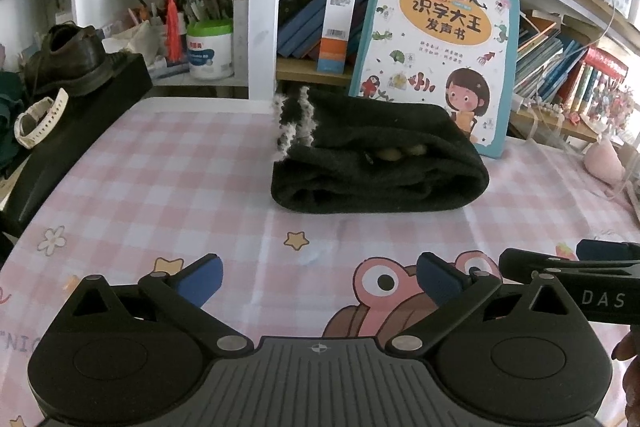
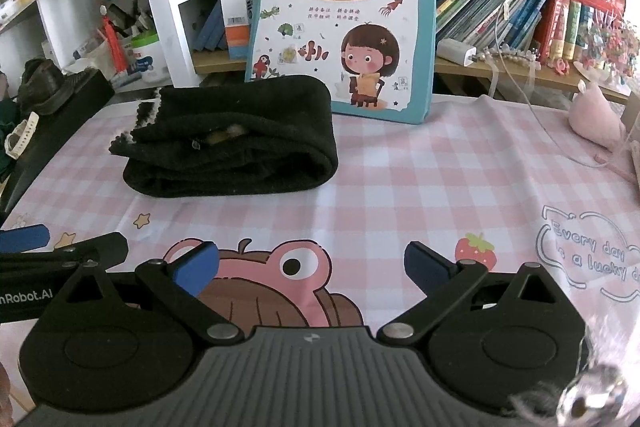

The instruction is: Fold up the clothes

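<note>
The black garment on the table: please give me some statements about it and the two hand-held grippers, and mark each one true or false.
1. The black garment lies folded on the checked tablecloth. True.
2. The left hand-held gripper is shut on the garment. False: it is open and apart from it.
3. A picture book stands behind the garment. True.
4. The right hand-held gripper holds the book. False: it is open and holds nothing.

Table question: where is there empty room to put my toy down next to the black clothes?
Free: the pink checked cloth between the folded black garment and the pink plush, and the strip between garment and the open left gripper and right gripper. Crowded: behind the garment, where the book leans, and the left edge with the shoe.
</note>
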`<control>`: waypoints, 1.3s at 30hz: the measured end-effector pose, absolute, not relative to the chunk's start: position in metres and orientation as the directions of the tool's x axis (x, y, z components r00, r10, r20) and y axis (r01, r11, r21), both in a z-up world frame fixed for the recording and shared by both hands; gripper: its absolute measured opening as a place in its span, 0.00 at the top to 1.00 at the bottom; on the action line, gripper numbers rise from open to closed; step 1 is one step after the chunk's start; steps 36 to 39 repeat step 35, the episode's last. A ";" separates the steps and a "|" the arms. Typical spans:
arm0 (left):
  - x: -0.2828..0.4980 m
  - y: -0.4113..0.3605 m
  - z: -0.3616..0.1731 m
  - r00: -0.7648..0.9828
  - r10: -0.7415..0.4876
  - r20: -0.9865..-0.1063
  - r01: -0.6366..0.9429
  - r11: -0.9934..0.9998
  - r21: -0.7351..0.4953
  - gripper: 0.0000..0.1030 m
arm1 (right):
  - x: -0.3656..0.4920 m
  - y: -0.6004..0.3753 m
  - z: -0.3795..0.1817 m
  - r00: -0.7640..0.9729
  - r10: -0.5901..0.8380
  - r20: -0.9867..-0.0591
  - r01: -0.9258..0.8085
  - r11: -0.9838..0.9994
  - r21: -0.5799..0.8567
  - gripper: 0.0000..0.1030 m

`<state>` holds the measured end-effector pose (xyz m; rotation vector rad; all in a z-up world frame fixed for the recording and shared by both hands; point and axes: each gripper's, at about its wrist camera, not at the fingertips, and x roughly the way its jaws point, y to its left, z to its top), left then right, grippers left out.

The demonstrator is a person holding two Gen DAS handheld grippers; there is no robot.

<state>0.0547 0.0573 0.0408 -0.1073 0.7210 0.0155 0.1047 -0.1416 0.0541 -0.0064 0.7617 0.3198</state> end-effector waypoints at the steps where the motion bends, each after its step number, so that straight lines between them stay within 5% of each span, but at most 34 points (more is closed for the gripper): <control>1: 0.055 0.057 0.041 0.751 -0.022 -0.660 -0.052 0.994 -0.091 0.00 | 0.105 -0.141 0.054 0.677 0.282 -0.680 -0.287 0.952 0.110 0.02; 39: 0.054 0.055 0.039 0.750 -0.012 -0.661 -0.072 0.992 -0.100 0.00 | 0.105 -0.137 0.048 0.654 0.279 -0.703 -0.278 0.953 0.119 0.02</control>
